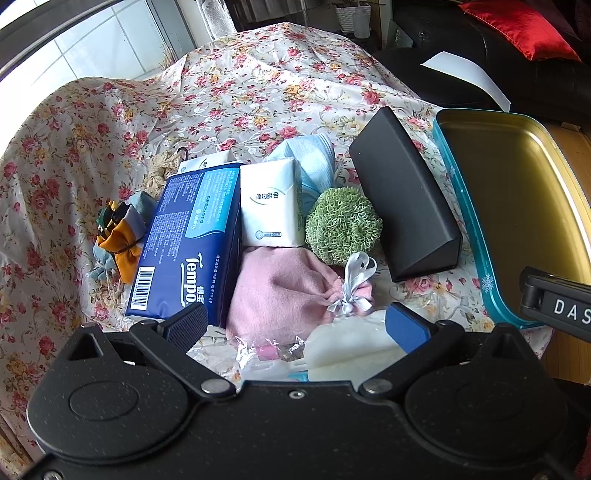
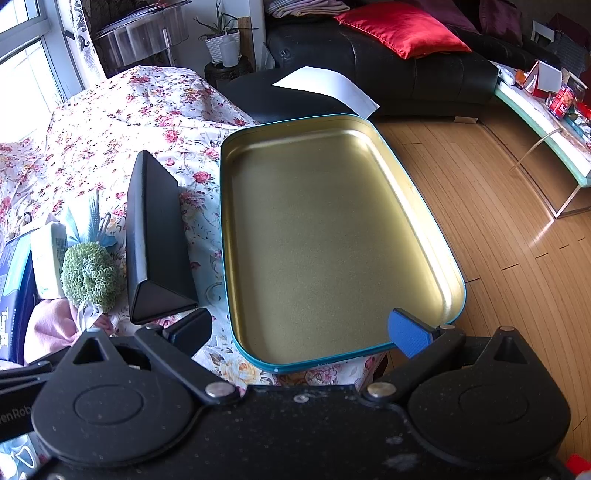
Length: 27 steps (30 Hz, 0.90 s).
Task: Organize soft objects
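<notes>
In the left wrist view soft things lie bunched on the floral cloth (image 1: 240, 92): a pink pouch (image 1: 277, 291) with a white ribbon, a green loofah ball (image 1: 341, 225), a white tissue pack (image 1: 269, 203), a blue Tempo tissue pack (image 1: 184, 240), a light blue cloth (image 1: 314, 158), an orange and grey fabric bundle (image 1: 118, 236) and a white item in clear wrap (image 1: 347, 350). My left gripper (image 1: 295, 328) is open just above the wrapped item and pink pouch. My right gripper (image 2: 301, 332) is open and empty over the near end of the gold tin tray (image 2: 406, 177).
A black triangular case (image 1: 402, 195) stands between the loofah and the tray (image 1: 517, 184); it also shows in the right wrist view (image 2: 155, 240). Beyond the table's right edge are wooden floor (image 2: 498, 221), a black sofa with a red cushion (image 2: 399, 29) and a glass side table (image 2: 546, 122).
</notes>
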Tool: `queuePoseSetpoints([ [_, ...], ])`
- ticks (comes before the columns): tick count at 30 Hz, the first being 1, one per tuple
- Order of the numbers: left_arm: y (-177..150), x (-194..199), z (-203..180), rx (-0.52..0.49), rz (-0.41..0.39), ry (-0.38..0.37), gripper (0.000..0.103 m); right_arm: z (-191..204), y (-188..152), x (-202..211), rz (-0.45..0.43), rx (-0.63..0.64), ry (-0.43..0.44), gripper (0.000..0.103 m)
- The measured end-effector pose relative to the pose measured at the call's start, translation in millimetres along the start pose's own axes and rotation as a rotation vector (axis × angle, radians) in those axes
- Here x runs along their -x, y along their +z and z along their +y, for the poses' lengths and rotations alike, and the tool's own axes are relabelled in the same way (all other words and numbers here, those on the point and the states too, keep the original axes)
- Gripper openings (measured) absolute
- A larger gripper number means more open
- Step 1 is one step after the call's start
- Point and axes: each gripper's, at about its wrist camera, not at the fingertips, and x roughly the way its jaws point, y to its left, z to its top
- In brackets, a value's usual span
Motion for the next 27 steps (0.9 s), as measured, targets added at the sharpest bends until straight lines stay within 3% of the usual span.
queuePoseSetpoints([
  [23,0,6,4,0.003,-0.028,-0.015,0.099,0,2,-1,0.003,0.001,0.0,0.102],
  [27,0,12,13,0.009,-0.05,-0.028,0.092,0,2,1,-0.005,0.0,0.003,0.102],
])
